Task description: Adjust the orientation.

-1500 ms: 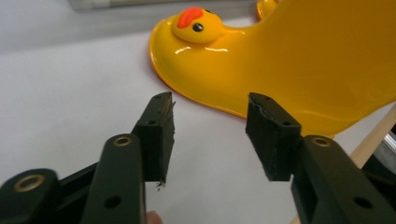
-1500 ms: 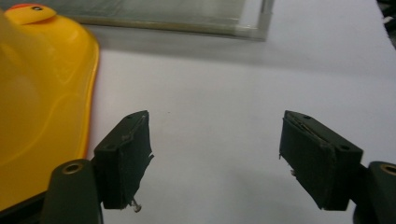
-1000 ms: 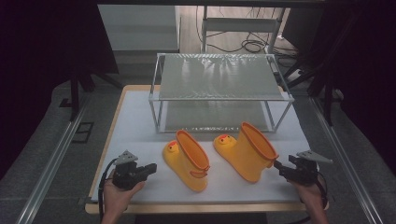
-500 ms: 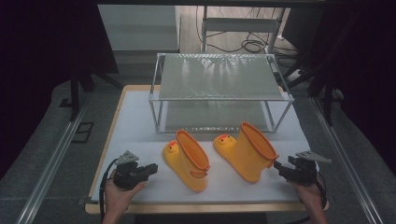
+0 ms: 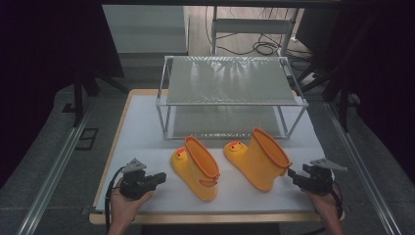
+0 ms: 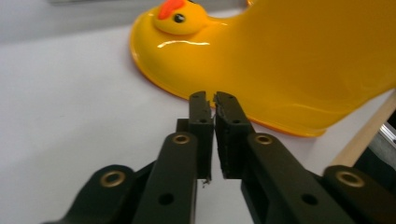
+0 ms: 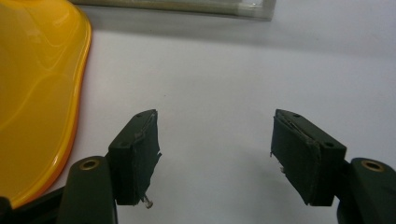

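Observation:
Two yellow duck-faced rubber boots lie on their sides on the white table top (image 5: 142,132). The left boot (image 5: 195,169) is just right of my left gripper (image 5: 164,177). In the left gripper view that boot (image 6: 280,60) fills the space just beyond my left gripper (image 6: 212,98), whose jaws have just been closing and now meet with nothing between them. The right boot (image 5: 259,159) lies just left of my right gripper (image 5: 289,172). In the right gripper view my right gripper (image 7: 215,135) stands open over bare table, with the boot's sole (image 7: 37,84) at its left.
A two-level metal rack (image 5: 230,81) with mesh shelves stands behind the boots at the table's far half. Its lower rail (image 7: 187,7) crosses the top of the right gripper view. The table's wooden edge (image 5: 215,218) runs along the front.

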A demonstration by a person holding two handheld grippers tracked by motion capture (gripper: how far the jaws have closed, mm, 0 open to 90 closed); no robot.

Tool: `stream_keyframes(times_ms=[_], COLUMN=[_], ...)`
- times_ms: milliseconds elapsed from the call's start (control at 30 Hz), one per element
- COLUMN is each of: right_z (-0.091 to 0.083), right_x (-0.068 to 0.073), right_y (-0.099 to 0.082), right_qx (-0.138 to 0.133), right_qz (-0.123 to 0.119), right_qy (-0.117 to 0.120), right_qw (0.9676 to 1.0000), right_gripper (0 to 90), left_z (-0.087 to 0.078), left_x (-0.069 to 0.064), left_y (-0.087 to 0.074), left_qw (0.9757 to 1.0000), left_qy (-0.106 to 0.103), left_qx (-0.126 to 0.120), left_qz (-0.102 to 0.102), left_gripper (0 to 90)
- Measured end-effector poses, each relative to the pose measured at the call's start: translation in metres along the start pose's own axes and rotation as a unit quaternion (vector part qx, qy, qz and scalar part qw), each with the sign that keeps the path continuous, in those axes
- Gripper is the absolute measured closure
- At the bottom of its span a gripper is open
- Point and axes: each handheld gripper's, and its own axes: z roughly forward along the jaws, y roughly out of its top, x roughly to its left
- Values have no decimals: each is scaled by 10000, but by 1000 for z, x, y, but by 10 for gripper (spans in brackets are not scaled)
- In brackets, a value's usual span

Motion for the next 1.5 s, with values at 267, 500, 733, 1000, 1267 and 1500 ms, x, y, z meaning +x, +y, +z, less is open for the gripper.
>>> stream_keyframes(times_ms=[267, 500, 733, 1000, 1267, 1500], right_z=[1, 2, 2, 3, 3, 4], right_x=[-1, -1, -1, -2, -3, -4], right_y=[-1, -2, -2, -4, -4, -5], right_qx=[6, 44, 51, 81, 76, 93], right_qz=[-4, -5, 34, 34, 81, 89], right_qy=[1, -3, -17, -27, -45, -71], right_qw=[10000, 10000, 10000, 10000, 9999, 9999], right_gripper=[322, 323, 325, 326, 327, 328], left_z=[10, 24, 49, 76, 90, 88], left_x=[-23, -48, -81, -119, -129, -133], left_y=[0, -4, -14, -22, -15, -12], left_qw=[9992, 9971, 9928, 9897, 9902, 9908], left_qy=[-191, -369, -541, -528, -222, -113], left_qx=[160, 334, 531, 427, 175, -94], left_qz=[307, 573, 931, 1257, 1368, 1346], left_gripper=[900, 900, 900, 900, 900, 900])
